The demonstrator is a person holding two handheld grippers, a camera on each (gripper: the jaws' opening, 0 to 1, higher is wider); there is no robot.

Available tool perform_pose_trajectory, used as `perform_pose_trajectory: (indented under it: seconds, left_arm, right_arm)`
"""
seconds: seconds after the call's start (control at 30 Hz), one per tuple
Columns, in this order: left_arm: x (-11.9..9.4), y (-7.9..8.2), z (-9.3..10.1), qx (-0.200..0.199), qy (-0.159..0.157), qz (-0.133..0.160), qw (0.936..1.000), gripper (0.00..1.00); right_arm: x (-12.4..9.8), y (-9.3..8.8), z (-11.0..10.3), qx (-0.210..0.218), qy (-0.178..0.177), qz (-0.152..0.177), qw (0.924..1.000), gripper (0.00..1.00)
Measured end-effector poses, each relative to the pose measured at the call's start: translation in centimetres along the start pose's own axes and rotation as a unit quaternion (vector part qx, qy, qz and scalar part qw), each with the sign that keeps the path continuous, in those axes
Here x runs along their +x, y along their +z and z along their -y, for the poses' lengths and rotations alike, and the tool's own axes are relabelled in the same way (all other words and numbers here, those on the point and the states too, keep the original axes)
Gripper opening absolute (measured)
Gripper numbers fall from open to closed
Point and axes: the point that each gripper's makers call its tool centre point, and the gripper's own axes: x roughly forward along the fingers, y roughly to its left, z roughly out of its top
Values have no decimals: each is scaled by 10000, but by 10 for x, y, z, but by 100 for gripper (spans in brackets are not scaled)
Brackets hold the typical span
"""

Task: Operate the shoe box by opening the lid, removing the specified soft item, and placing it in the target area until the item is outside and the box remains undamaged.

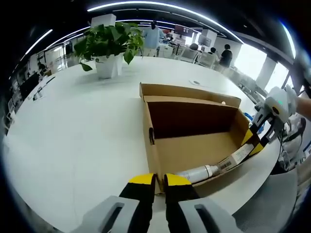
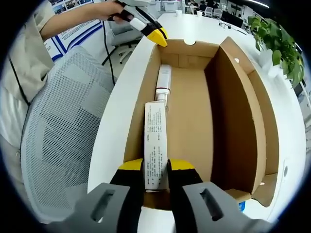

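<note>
Tube [image 2: 156, 145] pinched at its flat end, ready to lift out of the open box [image 2: 187, 111].
Right gripper [image 2: 156, 171] is closed on the tube's crimped end, which lies along the box's near wall; a slow, straight lift clear of that wall seems wise, since the tube may sag. Left gripper [image 1: 155, 180], nearly closed with nothing visibly held, sits at the box corner on the worktop [image 1: 82, 126], seemingly steadying it.

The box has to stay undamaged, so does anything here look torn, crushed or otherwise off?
No damage stands out. The shoe box sits open with clean walls. The right gripper pinches the tube lying against one wall; the left gripper clamps the box's end wall.
</note>
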Motion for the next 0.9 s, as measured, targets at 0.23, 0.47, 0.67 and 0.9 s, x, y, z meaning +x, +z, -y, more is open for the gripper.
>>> perform_pose_trajectory:
  seconds: [0.23, 0.47, 0.67, 0.9]
  left_arm:
    - [0, 0, 0, -63, 90, 17, 9999, 6]
    - [0, 0, -1, -161, 159, 34, 9997, 5]
    - [0, 0, -2, -260, 237, 44, 9994, 4]
    - [-1, 0, -4, -260, 369, 48, 9990, 3]
  right_arm:
    - [-3, 5, 0, -18, -97, 52, 9999, 15]
    - [-10, 11, 3, -88, -231, 123, 9996, 15]
    - [-21, 21, 5, -221, -403, 261, 9986, 15]
    - [-36, 28, 8, -302, -584, 374, 9971, 15]
